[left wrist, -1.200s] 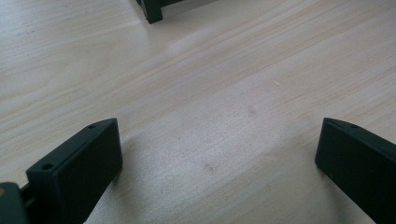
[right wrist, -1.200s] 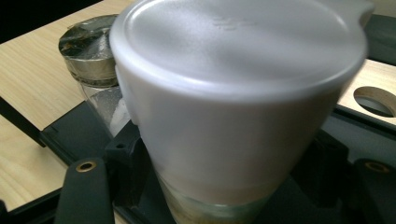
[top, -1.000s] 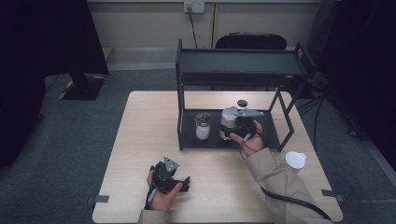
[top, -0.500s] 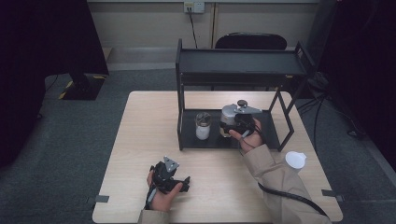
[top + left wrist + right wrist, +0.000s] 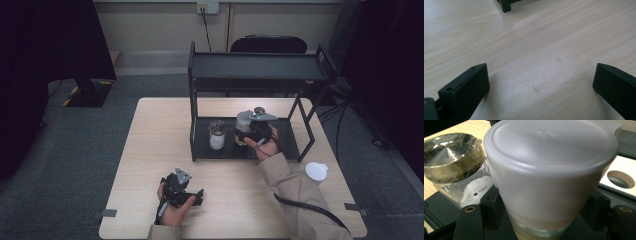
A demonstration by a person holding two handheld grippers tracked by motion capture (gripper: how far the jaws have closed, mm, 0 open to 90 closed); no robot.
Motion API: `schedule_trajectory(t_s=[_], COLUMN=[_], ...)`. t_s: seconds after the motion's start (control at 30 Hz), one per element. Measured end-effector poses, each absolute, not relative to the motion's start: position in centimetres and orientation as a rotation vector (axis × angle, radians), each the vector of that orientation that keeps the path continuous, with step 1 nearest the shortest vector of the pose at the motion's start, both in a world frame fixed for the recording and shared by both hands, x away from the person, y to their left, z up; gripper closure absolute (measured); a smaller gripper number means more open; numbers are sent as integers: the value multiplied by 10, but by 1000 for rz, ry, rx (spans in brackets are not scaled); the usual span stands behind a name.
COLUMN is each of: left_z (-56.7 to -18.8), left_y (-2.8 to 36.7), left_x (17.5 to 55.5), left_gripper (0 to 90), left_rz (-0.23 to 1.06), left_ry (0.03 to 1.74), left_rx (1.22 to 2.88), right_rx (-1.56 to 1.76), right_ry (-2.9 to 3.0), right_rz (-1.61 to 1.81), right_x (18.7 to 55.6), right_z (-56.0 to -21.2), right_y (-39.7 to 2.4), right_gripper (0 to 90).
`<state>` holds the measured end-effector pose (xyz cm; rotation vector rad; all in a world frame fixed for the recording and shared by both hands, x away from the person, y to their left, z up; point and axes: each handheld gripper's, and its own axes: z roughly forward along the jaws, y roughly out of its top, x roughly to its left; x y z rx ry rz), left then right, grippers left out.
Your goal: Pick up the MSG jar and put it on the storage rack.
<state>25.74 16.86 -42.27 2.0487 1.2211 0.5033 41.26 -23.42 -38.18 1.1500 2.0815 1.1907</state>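
Pale wooden table [image 5: 150, 150] in a dim room, grey carpet around it, a wall socket and a dark chair behind. A black two-level shelf rack [image 5: 260, 67] stands on the far half of the table.

On the rack's lower tray: a small glass jar of white powder [image 5: 217, 136] with a foil-wrapped lid, and just beside it, to its right, a glass jar with a frosted plastic lid [image 5: 244, 121]. In the right gripper view the frosted lid sits as a deep cap over the jar [image 5: 551, 170], glass showing below it, something pale brown inside.

Right gripper [image 5: 248, 135]: jaws closed on the capped jar, low on its body, one pad each side. Jar is at the rack's lower level; whether it rests on the tray or is just lifted, cannot tell.

Left gripper [image 5: 181, 190]: rests near the front edge of the table, well apart from the rack, jaws wide open with nothing between them, bare wood below.

A white round lid [image 5: 316, 170] lies loose on the table right of the rack.

Handling, my judgement: glass, so stiff, smooth, breakable, moderately heavy with contents. The cap may only be pushed on; grip the glass body below it, not the lid. Keep it upright and mind the powder jar alongside and the rack's posts.
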Motion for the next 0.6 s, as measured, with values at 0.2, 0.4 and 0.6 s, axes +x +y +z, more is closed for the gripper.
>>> schedule_trajectory(t_s=[0.2,0.4,0.6], left_z=[-423,-423,-423], left_y=[169,169,169], left_x=[257,257,257], left_gripper=[0,0,0], left_rz=[503,503,503], left_ry=[1221,1221,1221], left_rx=[2048,2049,2049], right_rx=[1137,1135,1125], right_ry=[2085,2080,2082], right_rz=[1175,1161,1162], right_x=[415,416,417], right_z=[-382,-385,-385], right_y=[-232,-230,-231], right_gripper=[303,302,302])
